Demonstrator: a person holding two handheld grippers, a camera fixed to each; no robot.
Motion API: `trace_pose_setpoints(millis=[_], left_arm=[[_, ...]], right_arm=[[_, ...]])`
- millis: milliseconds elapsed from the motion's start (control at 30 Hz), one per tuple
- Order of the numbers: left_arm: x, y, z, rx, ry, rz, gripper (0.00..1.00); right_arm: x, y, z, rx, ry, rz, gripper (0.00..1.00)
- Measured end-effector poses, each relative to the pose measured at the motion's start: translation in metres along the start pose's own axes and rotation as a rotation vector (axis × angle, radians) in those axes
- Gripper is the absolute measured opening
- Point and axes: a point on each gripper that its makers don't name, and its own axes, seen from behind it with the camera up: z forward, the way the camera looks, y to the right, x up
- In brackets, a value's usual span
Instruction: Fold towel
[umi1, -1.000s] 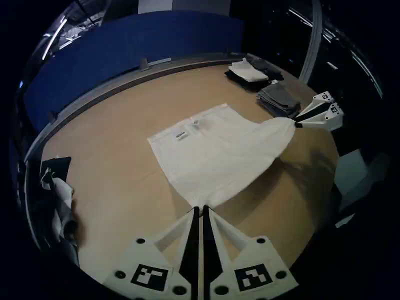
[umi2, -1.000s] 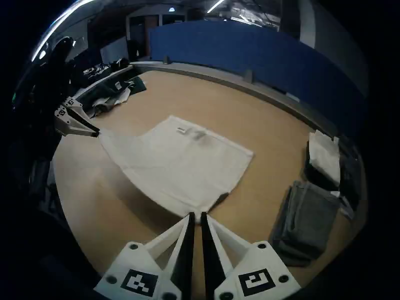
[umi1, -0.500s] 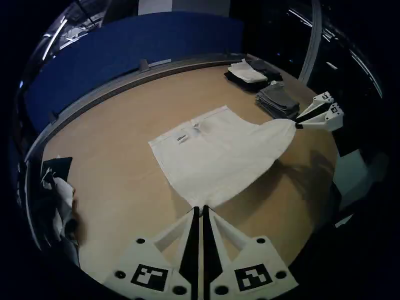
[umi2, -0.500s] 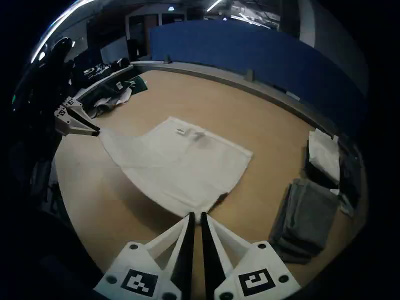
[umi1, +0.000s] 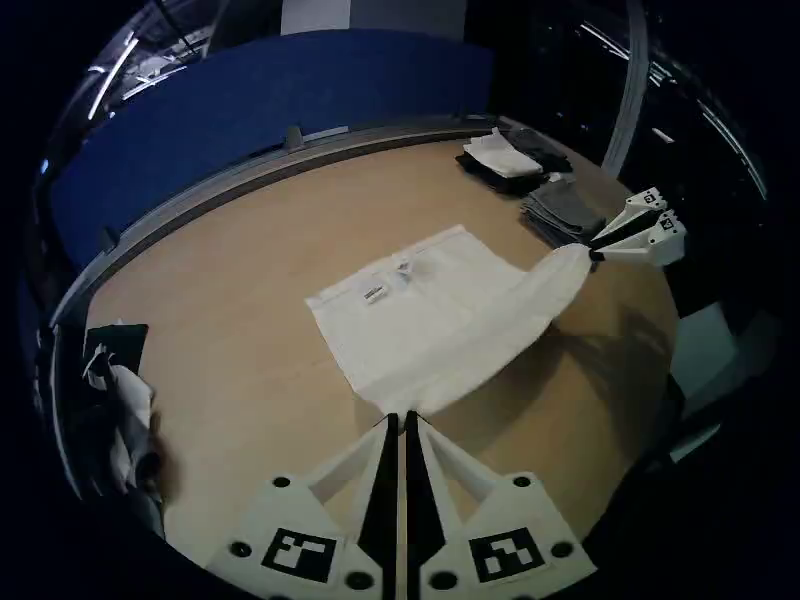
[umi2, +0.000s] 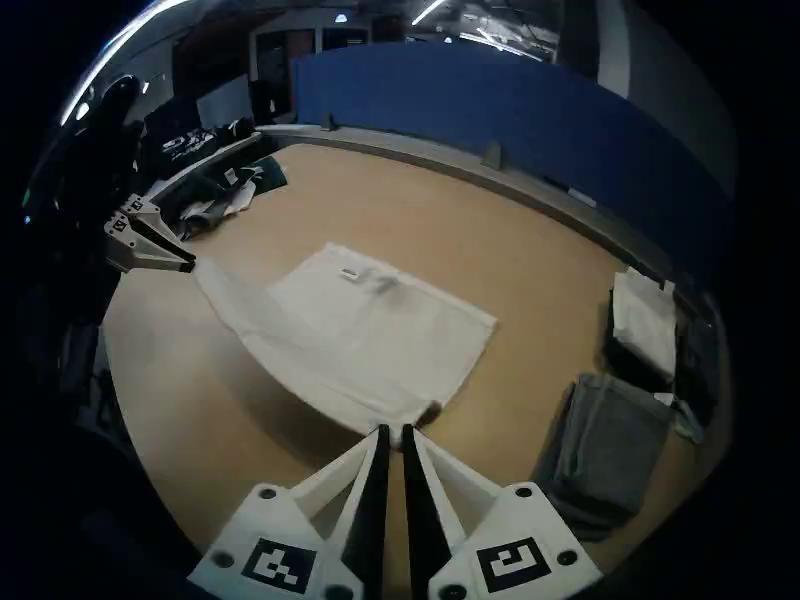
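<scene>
A white towel lies on the wooden table with its far half flat and its near edge lifted. My left gripper is shut on one near corner. That same gripper appears at the left of the right gripper view. My right gripper is shut on the other near corner, and it is seen at the right of the left gripper view. The raised edge sags between the two grippers. A small label sits near the towel's far edge.
Stacks of folded grey and white towels stand at one end of the table. A heap of crumpled cloth lies at the other end. A blue partition runs along the table's far side.
Both grippers have risen and pulled the near edge higher. More of the towel is off the table, and the flat part looks shorter.
</scene>
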Motion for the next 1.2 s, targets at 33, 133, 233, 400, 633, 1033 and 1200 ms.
trace_pose_setpoints(millis=[33, 133, 233, 400, 633, 1033, 1200], left_arm=[[0.002, -0.002, 0.001, 0.002, 0.003, -0.002, 0.05], [0.009, -0.008, 0.006, 0.007, 0.013, -0.005, 0.05], [0.017, -0.014, 0.013, 0.013, 0.022, -0.01, 0.05], [0.028, -0.026, 0.024, 0.021, 0.037, -0.027, 0.05], [0.041, -0.042, 0.044, 0.035, 0.041, -0.028, 0.05], [0.045, -0.061, 0.08, 0.032, 0.016, -0.05, 0.05], [0.04, -0.064, 0.092, 0.028, -0.001, -0.047, 0.05]], right_arm=[[0.002, 0.002, 0.002, -0.002, 0.001, 0.001, 0.09], [0.008, 0.008, 0.008, -0.009, 0.003, 0.005, 0.09], [0.013, 0.015, 0.015, -0.015, 0.003, 0.011, 0.09], [0.02, 0.025, 0.029, -0.02, 0.002, 0.03, 0.09], [0.029, 0.04, 0.049, -0.021, -0.007, 0.052, 0.09], [0.034, 0.061, 0.084, -0.027, -0.037, 0.074, 0.09], [0.031, 0.065, 0.095, -0.028, -0.054, 0.08, 0.09]])
